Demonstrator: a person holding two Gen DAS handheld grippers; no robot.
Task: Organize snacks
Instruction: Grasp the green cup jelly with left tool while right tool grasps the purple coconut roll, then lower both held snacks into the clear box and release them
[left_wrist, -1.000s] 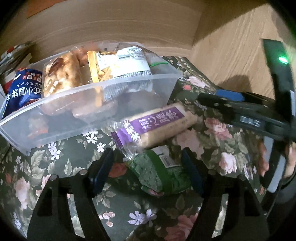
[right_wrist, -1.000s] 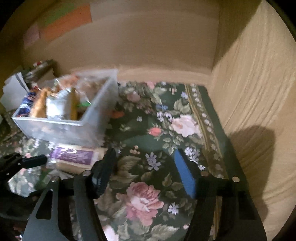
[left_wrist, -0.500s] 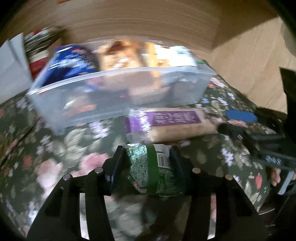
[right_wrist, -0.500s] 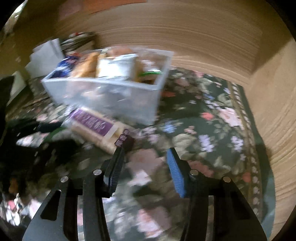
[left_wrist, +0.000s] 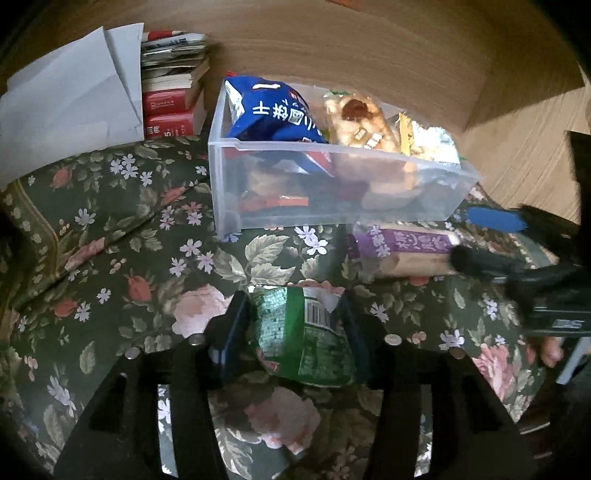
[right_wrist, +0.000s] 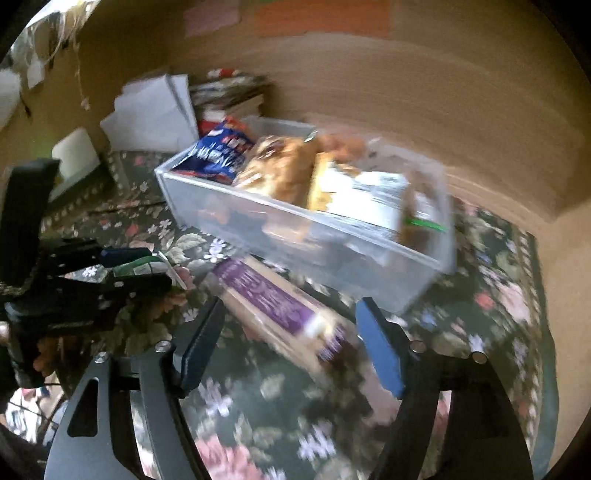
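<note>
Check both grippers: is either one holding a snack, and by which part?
The left gripper has the green packet between its opening jaws, across the middle. The right gripper straddles the purple-labelled pack's near end, jaws opening, not gripping.

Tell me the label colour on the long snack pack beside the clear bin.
Purple, on the long snack pack; clearest in the left wrist view.

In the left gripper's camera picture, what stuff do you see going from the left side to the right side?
White paper → red books → blue snack bag in the clear bin → purple-label snack → right gripper.
</note>
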